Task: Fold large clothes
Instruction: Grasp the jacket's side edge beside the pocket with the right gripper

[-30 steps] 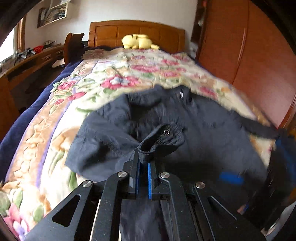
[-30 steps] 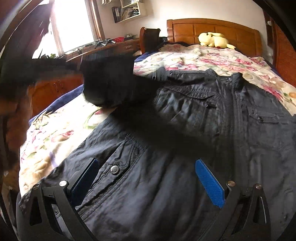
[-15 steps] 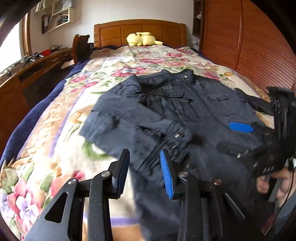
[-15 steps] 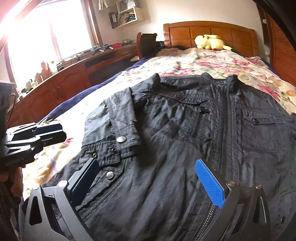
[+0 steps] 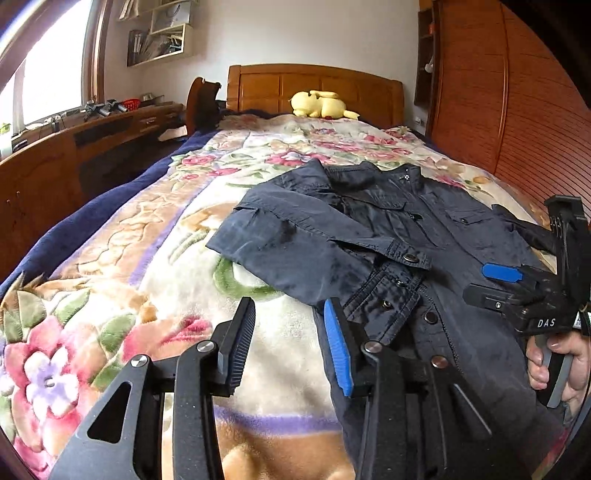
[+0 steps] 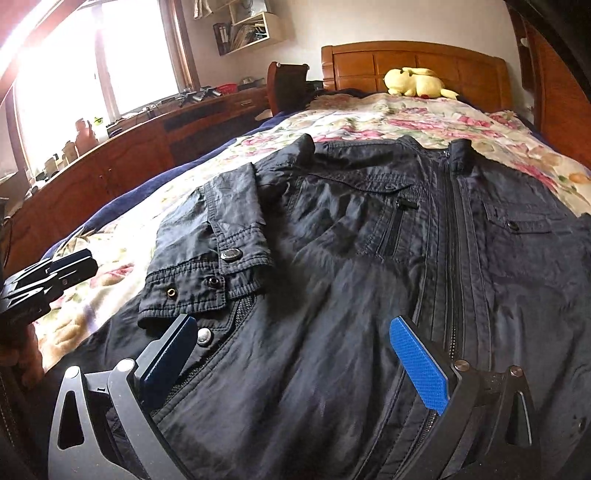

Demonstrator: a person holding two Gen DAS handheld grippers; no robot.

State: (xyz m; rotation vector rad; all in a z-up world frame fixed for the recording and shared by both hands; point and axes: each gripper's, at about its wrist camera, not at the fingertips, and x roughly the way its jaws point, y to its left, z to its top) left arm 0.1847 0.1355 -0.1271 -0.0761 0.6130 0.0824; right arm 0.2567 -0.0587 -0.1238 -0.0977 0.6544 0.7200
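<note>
Bedroom. Wooden headboard (image 5: 314, 86) against white wall (image 5: 295, 33). Floral bedspread (image 5: 147, 240). Wood wardrobe (image 5: 517, 92) along bed's right edge. Long desk (image 6: 129, 147) under bright window (image 6: 92, 66); wall shelf (image 6: 251, 29) above.

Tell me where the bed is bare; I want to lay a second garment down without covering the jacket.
Bare blanket lies between the jacket and the bed's window-side edge, and beyond the collar up to the yellow plush toy. The wardrobe side is crowded: the jacket and right gripper fill it.
</note>
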